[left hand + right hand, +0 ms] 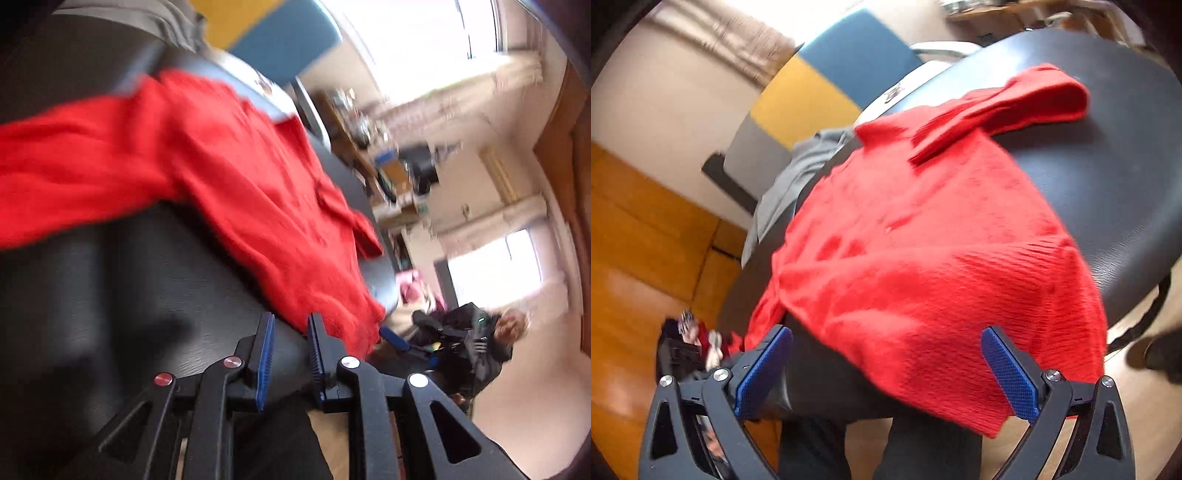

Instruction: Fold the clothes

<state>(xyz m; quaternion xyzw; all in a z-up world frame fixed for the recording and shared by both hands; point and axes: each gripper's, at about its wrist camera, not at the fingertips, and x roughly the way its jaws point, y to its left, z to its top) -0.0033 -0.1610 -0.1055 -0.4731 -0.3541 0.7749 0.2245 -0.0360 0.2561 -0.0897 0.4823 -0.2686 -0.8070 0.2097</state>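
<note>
Daylight is pouring through bright windows [424, 40] at the upper right of the left view, washing out pale walls [461, 177]. A blue and yellow panel [827, 85] is standing at the top of the right view, with wooden flooring [635, 236] showing at left.

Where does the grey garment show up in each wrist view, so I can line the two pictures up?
Left wrist: the grey garment sits at the top edge, left of centre, above the red sweater.
Right wrist: the grey garment hangs off the black table, left of centre, beside the sweater's upper left.
Shared landmark: the blue and yellow panel behind the table.
</note>
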